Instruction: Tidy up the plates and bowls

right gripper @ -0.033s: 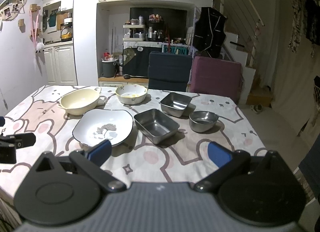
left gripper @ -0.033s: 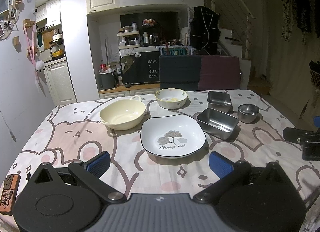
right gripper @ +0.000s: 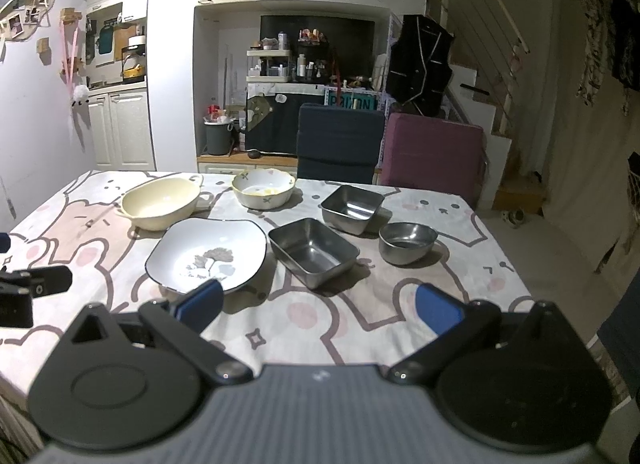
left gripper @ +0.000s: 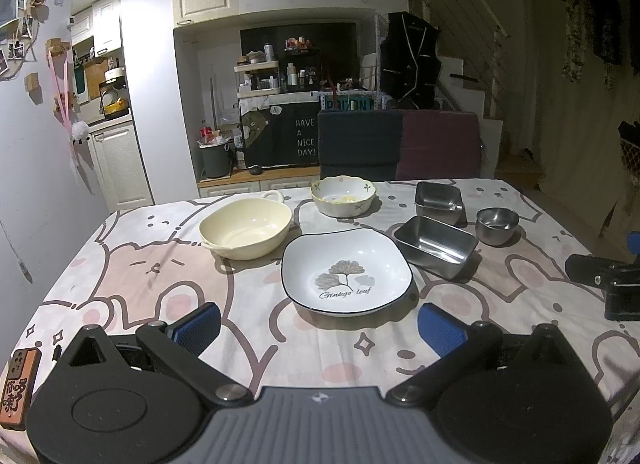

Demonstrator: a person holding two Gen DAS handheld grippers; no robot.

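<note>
Several dishes sit on the cartoon-print tablecloth (left gripper: pixel 160 272). A white square plate with a ginkgo leaf (left gripper: pixel 346 274) lies just beyond my open left gripper (left gripper: pixel 320 326). Behind it are a cream two-handled bowl (left gripper: pixel 245 227) and a flowered scalloped bowl (left gripper: pixel 343 195). To the right stand a steel rectangular tray (left gripper: pixel 436 246), a square steel container (left gripper: pixel 438 199) and a small round steel bowl (left gripper: pixel 497 223). My right gripper (right gripper: pixel 319 306) is open and holds nothing, in front of the steel tray (right gripper: pixel 314 252) and the plate (right gripper: pixel 206 254).
A dark blue chair (left gripper: pixel 360 143) and a maroon chair (left gripper: pixel 440 143) stand at the table's far side. A small brown case (left gripper: pixel 18 388) lies at the near left corner. The right gripper's body (left gripper: pixel 608 284) shows at the right edge of the left wrist view.
</note>
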